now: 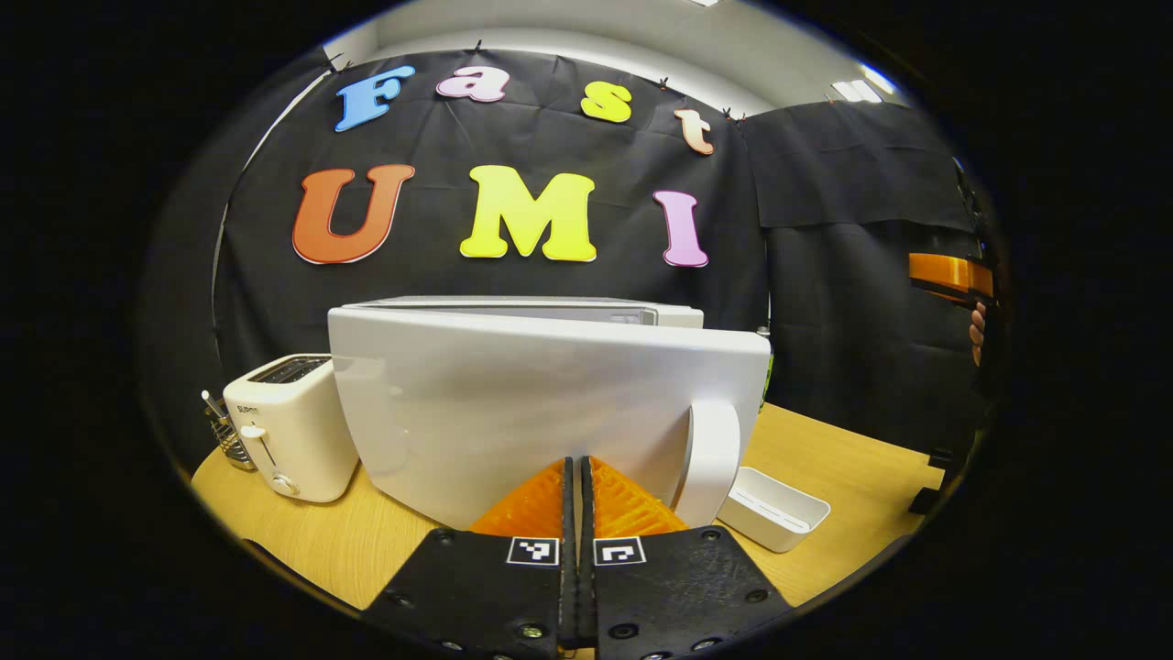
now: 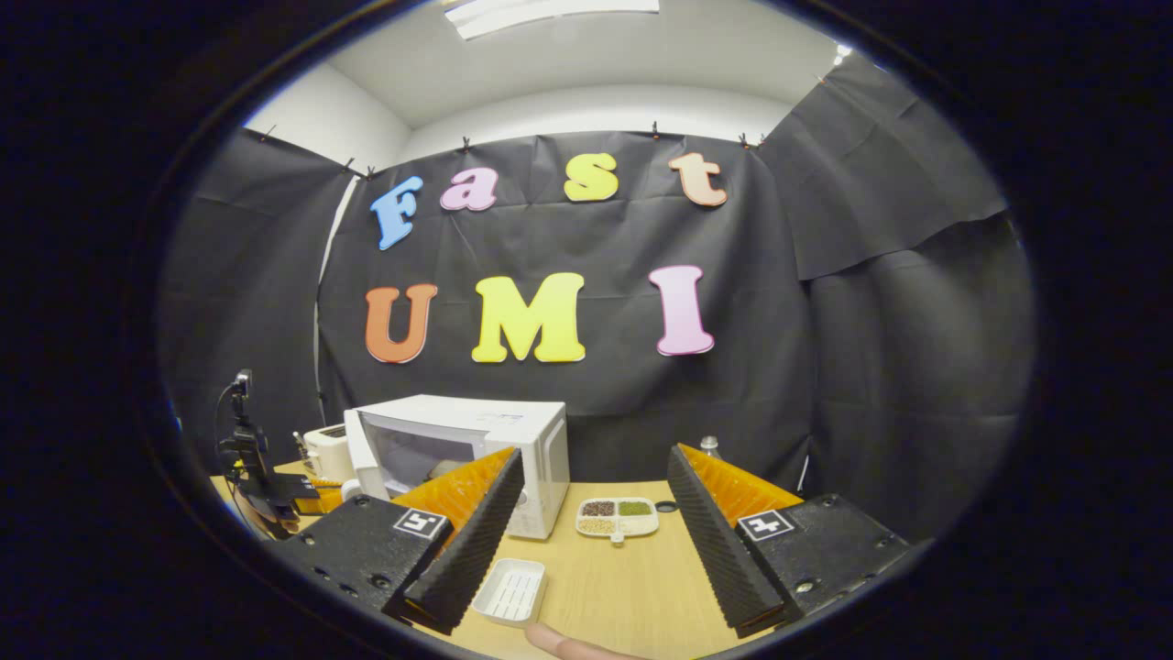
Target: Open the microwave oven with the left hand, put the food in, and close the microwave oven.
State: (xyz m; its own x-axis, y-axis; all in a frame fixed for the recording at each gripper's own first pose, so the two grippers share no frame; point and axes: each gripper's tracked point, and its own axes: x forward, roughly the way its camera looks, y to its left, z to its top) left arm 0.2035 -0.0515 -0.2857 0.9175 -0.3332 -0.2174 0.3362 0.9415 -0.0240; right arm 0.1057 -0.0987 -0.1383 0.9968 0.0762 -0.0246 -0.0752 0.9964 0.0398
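The white microwave stands right in front of me with its door partly swung out, its outer face toward the left gripper view and its handle at the door's right edge. My left gripper is shut with nothing between its fingers, the tips close against the door's lower face. In the right gripper view the microwave sits farther off, its door ajar; a pale shape inside is too small to tell. My right gripper hangs open above the table, holding nothing.
A white toaster and a wire rack stand left of the microwave. An empty white tray lies on the wooden table. A divided dish of beans sits right of the microwave. A fingertip shows at the bottom.
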